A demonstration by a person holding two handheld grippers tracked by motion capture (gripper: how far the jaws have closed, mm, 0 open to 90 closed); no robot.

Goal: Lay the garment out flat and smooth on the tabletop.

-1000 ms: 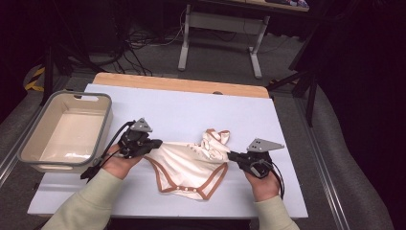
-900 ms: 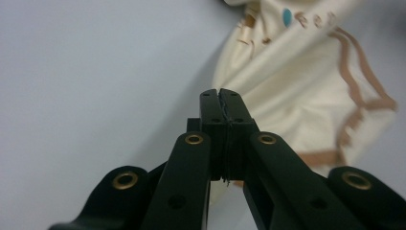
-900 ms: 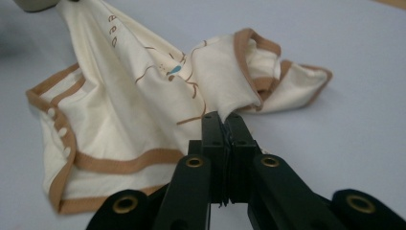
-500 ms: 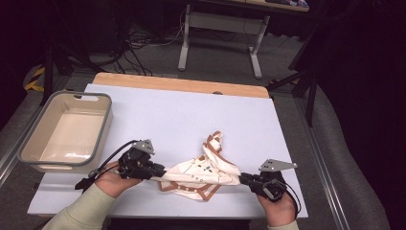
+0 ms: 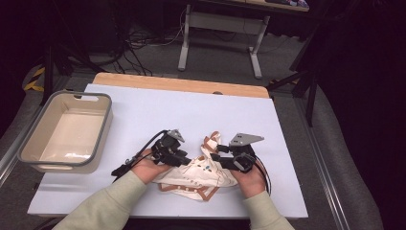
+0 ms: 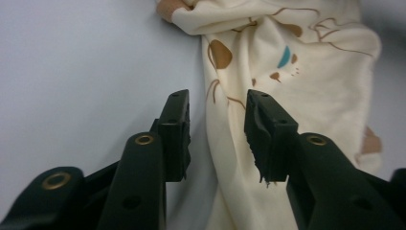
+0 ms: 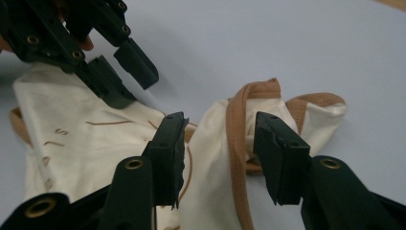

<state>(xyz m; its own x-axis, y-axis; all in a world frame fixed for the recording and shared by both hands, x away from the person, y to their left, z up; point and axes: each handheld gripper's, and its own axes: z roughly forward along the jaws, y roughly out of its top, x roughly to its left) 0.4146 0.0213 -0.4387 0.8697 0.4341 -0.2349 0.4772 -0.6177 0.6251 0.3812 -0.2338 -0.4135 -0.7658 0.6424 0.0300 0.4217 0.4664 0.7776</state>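
A cream baby garment [image 5: 206,173] with brown trim and small prints lies bunched on the white table cover [image 5: 167,110] near the front edge. My left gripper [image 5: 190,161] is at its left side and points right. Its jaws have just been opening and now stand apart over a fold of the cloth [image 6: 297,52], pads not pressing [image 6: 218,129]. My right gripper [image 5: 214,157] faces it from the right. Its jaws have also just been opening and straddle a brown-trimmed fold [image 7: 237,120] without touching it [image 7: 220,143]. The left gripper [image 7: 119,72] also appears there, close by.
A beige bin with a grey rim [image 5: 28,139] stands on the table's left side. The wooden table edge [image 5: 182,85] runs along the back. Beyond it are desk legs [image 5: 184,38] and cables on the floor.
The two hands, first wide apart with the garment stretched between them, have come together at the middle. The garment is now folded in on itself, and both grippers have let go.
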